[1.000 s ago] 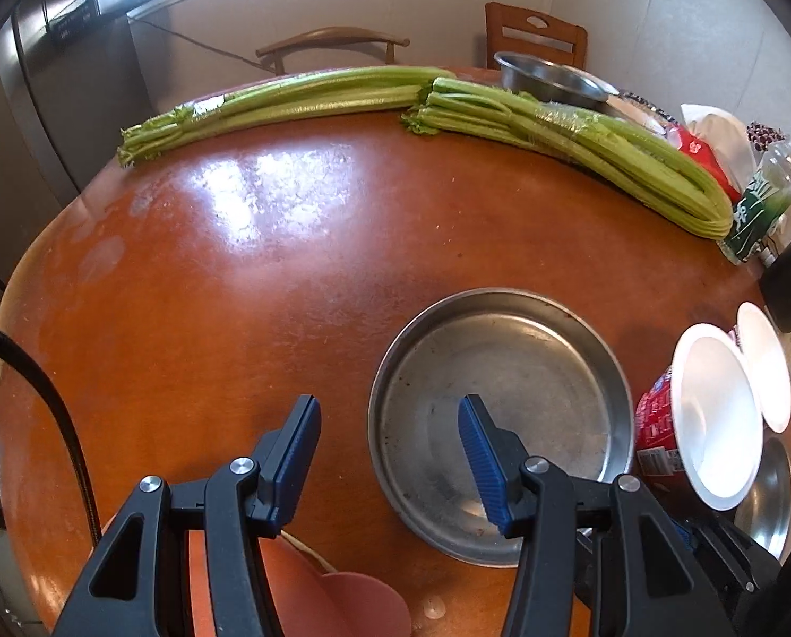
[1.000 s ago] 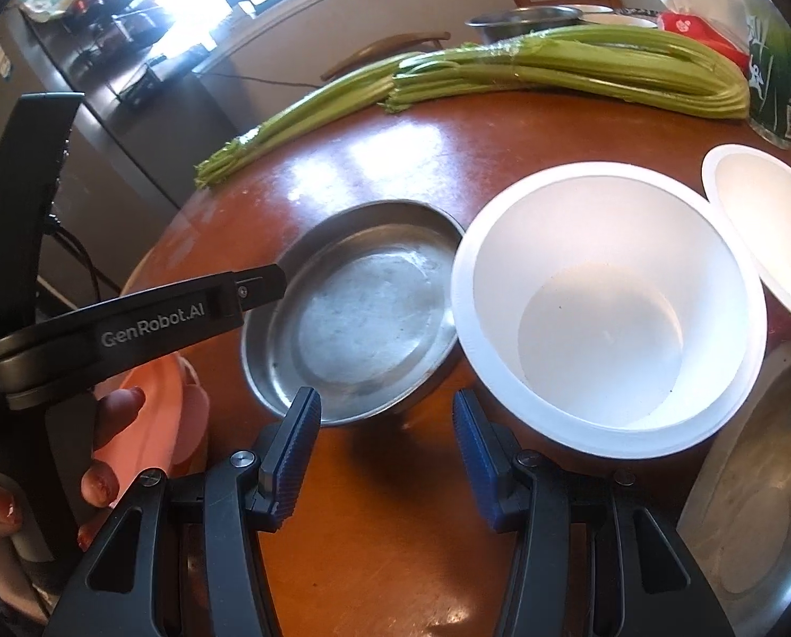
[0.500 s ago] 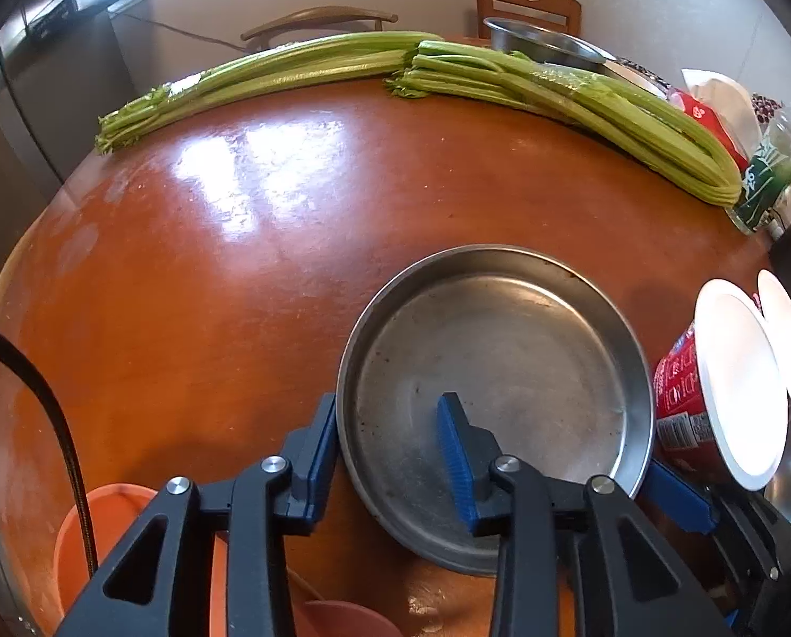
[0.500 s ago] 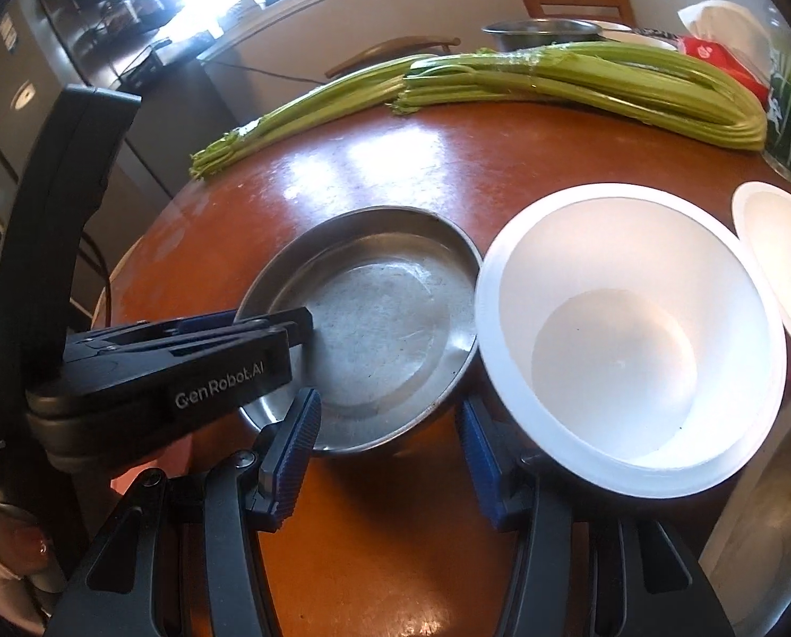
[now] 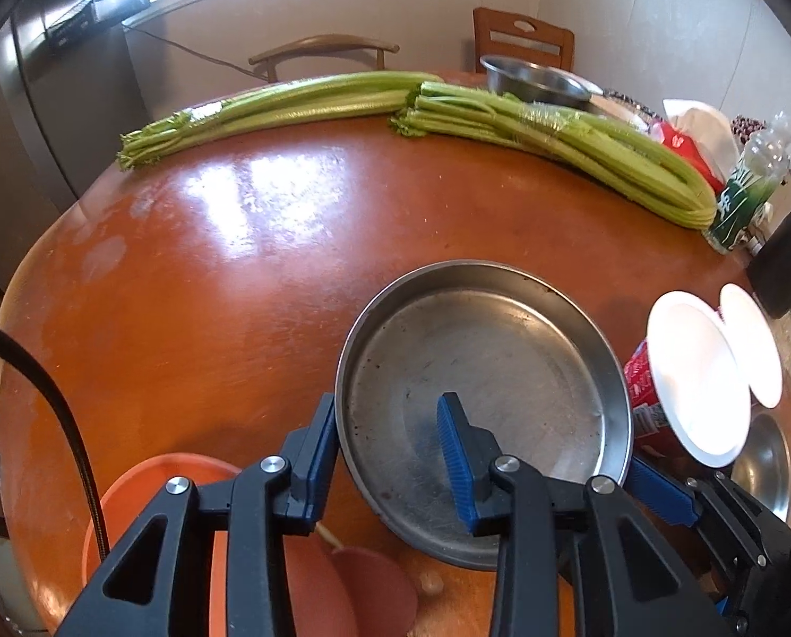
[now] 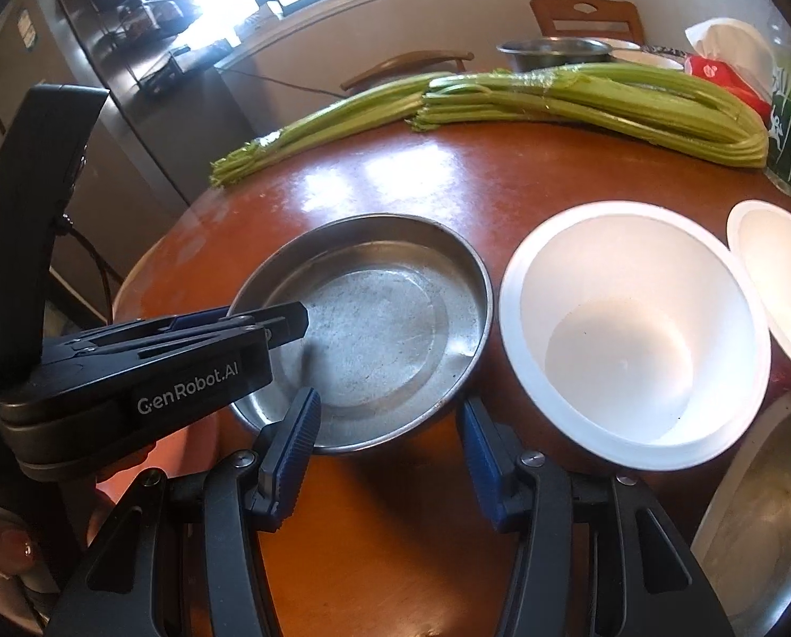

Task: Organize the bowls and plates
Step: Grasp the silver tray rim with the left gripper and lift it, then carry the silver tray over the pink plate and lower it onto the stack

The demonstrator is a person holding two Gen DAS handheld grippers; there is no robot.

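A round steel plate (image 5: pixel 496 366) lies on the brown round table (image 5: pixel 225 276). My left gripper (image 5: pixel 390 440) straddles the plate's near-left rim, one finger outside and one inside, jaws still apart and not pressing the rim. It also shows in the right wrist view (image 6: pixel 268 326) over the plate (image 6: pixel 379 329). My right gripper (image 6: pixel 390 440) is open and empty, just in front of the plate and left of a white paper bowl (image 6: pixel 634 334). A second white bowl (image 6: pixel 783 286) sits to the right, and another steel plate (image 6: pixel 762 520) lies at the lower right.
Two celery bunches (image 5: pixel 555 143) lie across the far side of the table. A steel bowl (image 5: pixel 533 79), a tissue pack (image 5: pixel 682 143) and a green bottle (image 5: pixel 746 191) stand at the back right. An orange bowl (image 5: pixel 151 499) sits at the near edge. Chairs stand behind.
My left gripper moved forward over the steel plate's rim and its jaws narrowed around it. My right gripper stayed open and shifted slightly left, in front of the plate.
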